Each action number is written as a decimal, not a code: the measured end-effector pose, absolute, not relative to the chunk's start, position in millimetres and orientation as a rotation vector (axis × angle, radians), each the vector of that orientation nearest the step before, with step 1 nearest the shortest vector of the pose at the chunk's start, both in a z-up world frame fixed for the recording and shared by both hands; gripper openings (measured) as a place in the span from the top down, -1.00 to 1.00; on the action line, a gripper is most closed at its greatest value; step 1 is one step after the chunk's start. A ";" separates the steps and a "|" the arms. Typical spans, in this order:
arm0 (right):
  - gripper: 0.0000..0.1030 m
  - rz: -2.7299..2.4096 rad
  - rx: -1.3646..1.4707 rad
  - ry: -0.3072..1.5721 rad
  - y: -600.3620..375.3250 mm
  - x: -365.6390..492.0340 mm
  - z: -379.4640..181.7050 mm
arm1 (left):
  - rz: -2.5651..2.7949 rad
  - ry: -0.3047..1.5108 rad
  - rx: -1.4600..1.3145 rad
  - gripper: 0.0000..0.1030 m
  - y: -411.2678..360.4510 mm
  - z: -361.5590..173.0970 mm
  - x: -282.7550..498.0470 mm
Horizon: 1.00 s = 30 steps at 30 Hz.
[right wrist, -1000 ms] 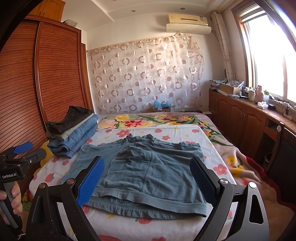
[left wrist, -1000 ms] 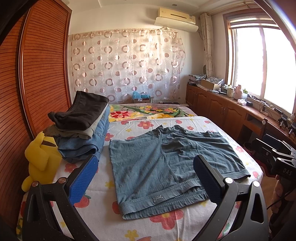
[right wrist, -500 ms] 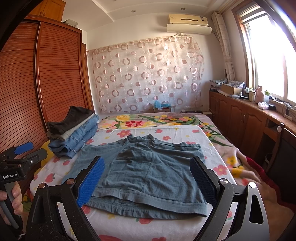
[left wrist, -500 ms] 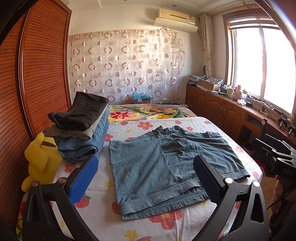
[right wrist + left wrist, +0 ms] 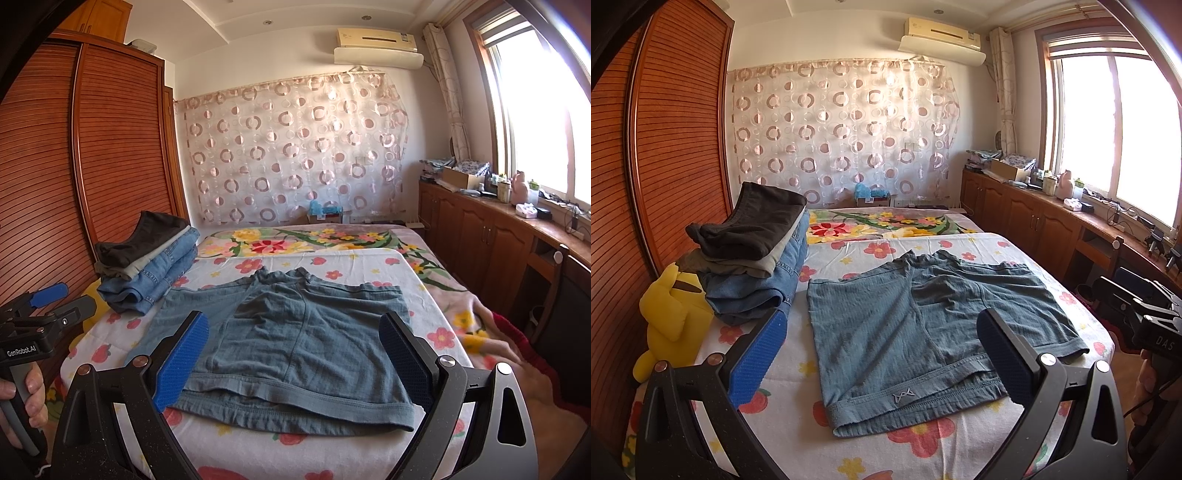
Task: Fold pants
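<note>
A pair of blue-grey shorts (image 5: 923, 332) lies spread flat on the flowered bed sheet (image 5: 798, 369), waistband toward me. It also shows in the right wrist view (image 5: 295, 343). My left gripper (image 5: 881, 325) is open and empty, held above the near edge of the bed in front of the waistband. My right gripper (image 5: 293, 325) is open and empty, also held above the near edge, to the right of the left one. Neither touches the shorts.
A stack of folded clothes (image 5: 757, 266) sits at the bed's left side, beside a yellow plush toy (image 5: 670, 317). A wooden wardrobe (image 5: 665, 166) stands on the left. Wooden cabinets (image 5: 1034, 221) run under the window on the right.
</note>
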State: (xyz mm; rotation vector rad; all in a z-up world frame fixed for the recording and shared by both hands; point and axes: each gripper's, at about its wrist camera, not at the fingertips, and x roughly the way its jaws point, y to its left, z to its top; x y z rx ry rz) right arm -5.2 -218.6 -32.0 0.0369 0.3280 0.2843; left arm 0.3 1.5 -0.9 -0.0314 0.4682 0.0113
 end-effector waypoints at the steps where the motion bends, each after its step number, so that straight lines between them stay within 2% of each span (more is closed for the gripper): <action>1: -0.83 0.285 0.037 0.328 -218.1 -5.5 -31.9 | 0.011 0.468 -0.032 -1.00 1.6 -1.1 0.4; 17: -0.83 0.294 0.041 0.334 -216.3 -7.3 -31.9 | 0.011 0.470 -0.034 -1.00 0.1 -3.1 0.8; 30: -0.83 0.280 0.029 0.387 -221.4 5.6 -40.6 | 0.008 0.550 -0.036 -1.00 -5.8 -28.8 10.2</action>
